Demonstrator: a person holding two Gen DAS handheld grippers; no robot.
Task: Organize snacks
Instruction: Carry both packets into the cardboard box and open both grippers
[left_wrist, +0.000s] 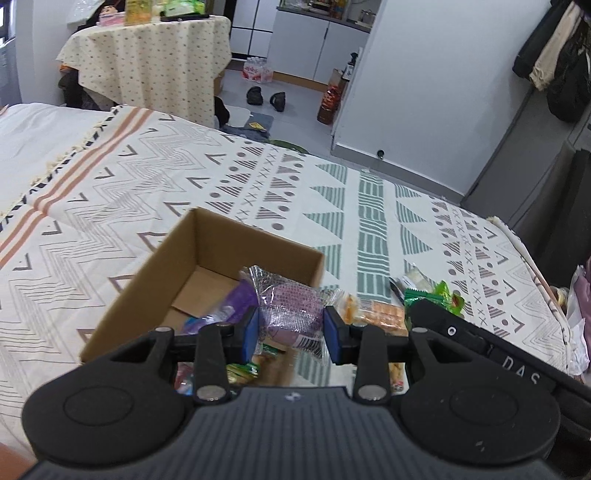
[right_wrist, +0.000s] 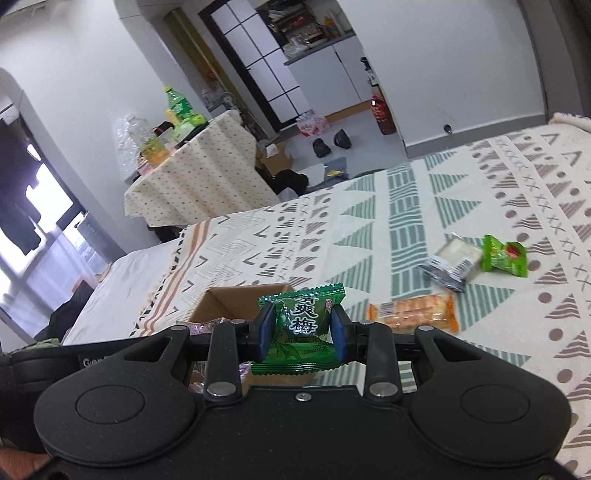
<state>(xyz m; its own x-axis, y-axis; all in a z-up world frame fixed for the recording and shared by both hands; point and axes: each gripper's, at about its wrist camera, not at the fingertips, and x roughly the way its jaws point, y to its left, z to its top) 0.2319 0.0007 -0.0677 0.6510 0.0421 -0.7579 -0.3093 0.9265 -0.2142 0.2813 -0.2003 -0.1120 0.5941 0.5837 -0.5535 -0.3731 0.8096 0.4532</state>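
Purple snack pinched in left gripper above box.

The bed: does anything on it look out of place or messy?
Yes. Several snack packets lie loose on the patterned blanket rather than in the cardboard box: an orange cracker pack, a white packet and a small green packet. Each gripper holds another: left a purple packet, right a green plum candy.

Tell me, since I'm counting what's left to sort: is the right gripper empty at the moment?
No: the right gripper is shut on a green snack packet, which sits pinched between its blue pads.
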